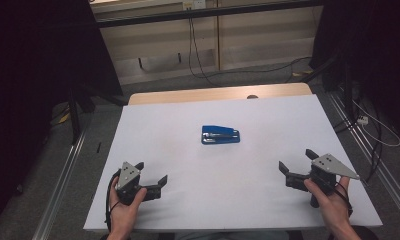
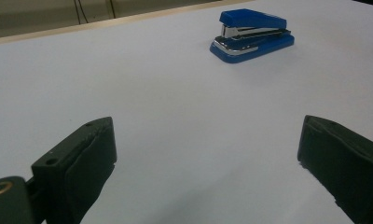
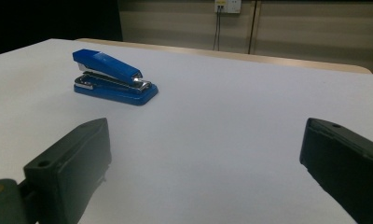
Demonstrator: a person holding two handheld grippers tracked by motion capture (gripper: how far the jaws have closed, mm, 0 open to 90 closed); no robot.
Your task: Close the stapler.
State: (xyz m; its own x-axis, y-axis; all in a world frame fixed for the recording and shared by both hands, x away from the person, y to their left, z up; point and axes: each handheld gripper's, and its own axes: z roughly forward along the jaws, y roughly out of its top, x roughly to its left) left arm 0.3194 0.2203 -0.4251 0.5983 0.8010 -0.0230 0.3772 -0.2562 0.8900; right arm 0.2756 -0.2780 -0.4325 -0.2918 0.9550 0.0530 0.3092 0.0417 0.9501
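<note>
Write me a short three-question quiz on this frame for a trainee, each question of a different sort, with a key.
1. True or false: the blue stapler is clamped in the left gripper.
2. Multiple choice: how do the jaws of the right gripper stand? A) wide open B) shut on the stapler C) shut on nothing
3. Short answer: what does the stapler rest on?

Key
1. False. It lies untouched near the middle, apart from both grippers.
2. A. In the right gripper view the two jaws stand far apart with nothing between them.
3. The white tabletop, flat on its base and closed.
</note>
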